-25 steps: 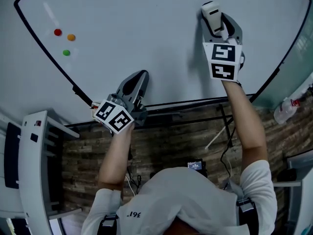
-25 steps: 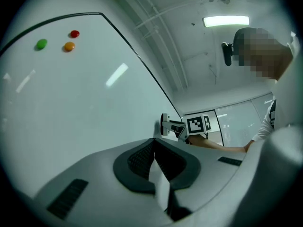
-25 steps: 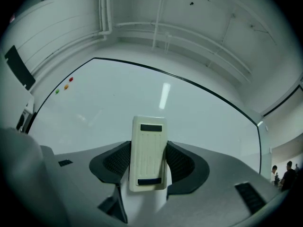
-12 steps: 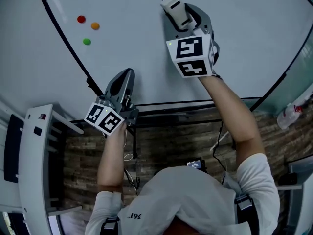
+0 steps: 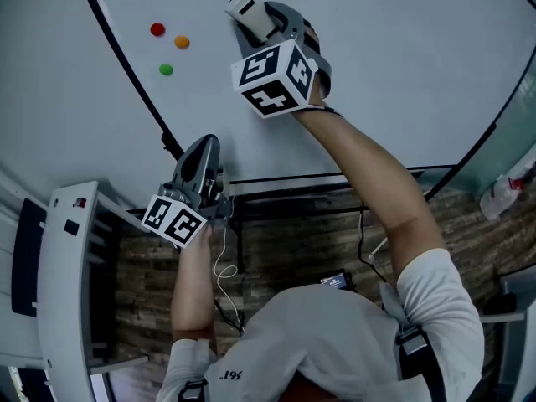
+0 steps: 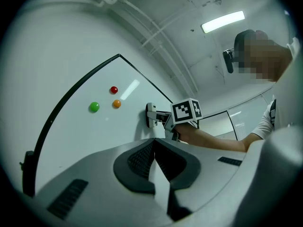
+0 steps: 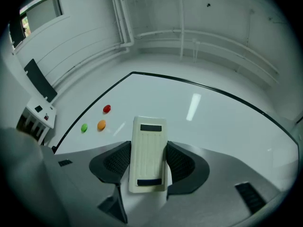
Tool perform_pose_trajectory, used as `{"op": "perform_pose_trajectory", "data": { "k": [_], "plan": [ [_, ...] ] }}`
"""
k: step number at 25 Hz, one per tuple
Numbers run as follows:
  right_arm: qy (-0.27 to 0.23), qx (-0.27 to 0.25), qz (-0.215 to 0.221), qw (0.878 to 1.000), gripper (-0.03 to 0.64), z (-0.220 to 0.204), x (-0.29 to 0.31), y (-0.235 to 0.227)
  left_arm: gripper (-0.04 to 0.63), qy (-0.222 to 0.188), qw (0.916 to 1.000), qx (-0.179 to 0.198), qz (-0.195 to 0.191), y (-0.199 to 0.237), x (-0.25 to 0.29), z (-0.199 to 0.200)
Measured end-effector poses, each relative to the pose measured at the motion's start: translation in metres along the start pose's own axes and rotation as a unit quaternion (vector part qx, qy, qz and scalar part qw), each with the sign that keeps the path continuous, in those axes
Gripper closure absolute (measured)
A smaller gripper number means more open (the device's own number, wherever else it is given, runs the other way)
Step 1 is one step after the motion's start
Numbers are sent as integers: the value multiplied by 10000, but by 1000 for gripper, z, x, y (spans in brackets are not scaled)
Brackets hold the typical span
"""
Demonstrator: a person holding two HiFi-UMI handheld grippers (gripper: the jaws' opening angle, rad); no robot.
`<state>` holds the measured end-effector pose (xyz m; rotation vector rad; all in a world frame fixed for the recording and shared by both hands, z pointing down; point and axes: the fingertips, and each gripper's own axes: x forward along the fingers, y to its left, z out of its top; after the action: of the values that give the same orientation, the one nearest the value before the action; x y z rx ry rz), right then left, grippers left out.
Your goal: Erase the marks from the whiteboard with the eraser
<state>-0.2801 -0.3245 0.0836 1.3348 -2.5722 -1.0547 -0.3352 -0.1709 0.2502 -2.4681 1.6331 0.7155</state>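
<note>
Right gripper view: right gripper [image 7: 148, 145] fingers [image 7: 112, 163] tight around eraser [image 7: 148, 157] on whiteboard [image 7: 213, 122]; left gripper [image 6: 155, 143] fingers [image 6: 137, 162] together, empty.

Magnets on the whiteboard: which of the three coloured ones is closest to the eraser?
The orange magnet; the red magnet and green magnet sit farther from the eraser.

Head view overhead, steeply down; gripper views close behind jaws; all three face same whiteboard [image 5: 402, 57].
</note>
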Motion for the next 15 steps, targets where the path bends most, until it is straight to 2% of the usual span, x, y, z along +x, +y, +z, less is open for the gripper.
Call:
{"op": "perform_pose_trajectory", "data": {
  "k": [10,15],
  "plan": [
    [-110,-622,-453,9970,362,-5,20,8,588,55,10000,35,4,9,-3,-1],
    [-22,-629,-589,9963,362,-5,19,4,588,98,9999,-4,-91,3,8,-6]
  ]
}}
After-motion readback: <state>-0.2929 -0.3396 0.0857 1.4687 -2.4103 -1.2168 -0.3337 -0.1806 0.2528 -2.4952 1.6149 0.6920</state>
